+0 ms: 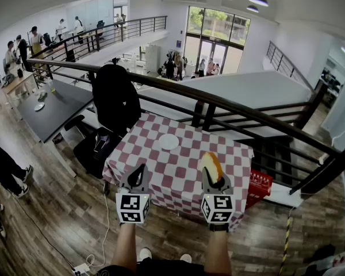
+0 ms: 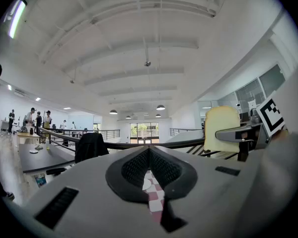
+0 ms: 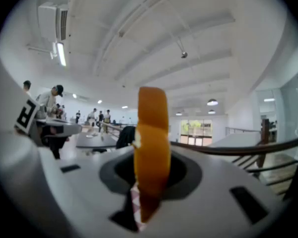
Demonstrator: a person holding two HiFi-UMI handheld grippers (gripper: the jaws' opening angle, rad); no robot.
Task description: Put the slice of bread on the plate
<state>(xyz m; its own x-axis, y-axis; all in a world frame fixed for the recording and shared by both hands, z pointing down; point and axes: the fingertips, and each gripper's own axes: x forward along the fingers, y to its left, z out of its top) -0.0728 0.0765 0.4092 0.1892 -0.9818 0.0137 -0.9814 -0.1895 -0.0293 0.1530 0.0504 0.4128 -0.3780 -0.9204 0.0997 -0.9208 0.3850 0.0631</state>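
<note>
The right tongs [image 1: 211, 178] are clamped narrow on the slice of bread [image 1: 211, 164]. It stands upright on its edge between the two jaws, with its orange-brown crust facing the right gripper view and its upper half rising clear above the jaw tips. From the left gripper view the same slice [image 2: 221, 128] shows its pale, flat face, held off to the right. The left tongs [image 1: 140, 171] are drawn together, the dark ribbed pads meeting at the tips with nothing between them; only a sliver of checked cloth shows through the gap below. In the head view both tongs sit side by side over the near edge of the counter [image 1: 178, 174], which is covered with a red-and-white checked cloth. The small white round plate [image 1: 168, 142] lies empty near the middle of that cloth, beyond the tongs and between them. The bread is apart from it, to its right and nearer the person. A dark railing [image 1: 218, 99] runs behind the counter, a black chair with a dark jacket [image 1: 115, 99] stands at its far left corner, and a red crate [image 1: 260, 186] sits by its right side.
</note>
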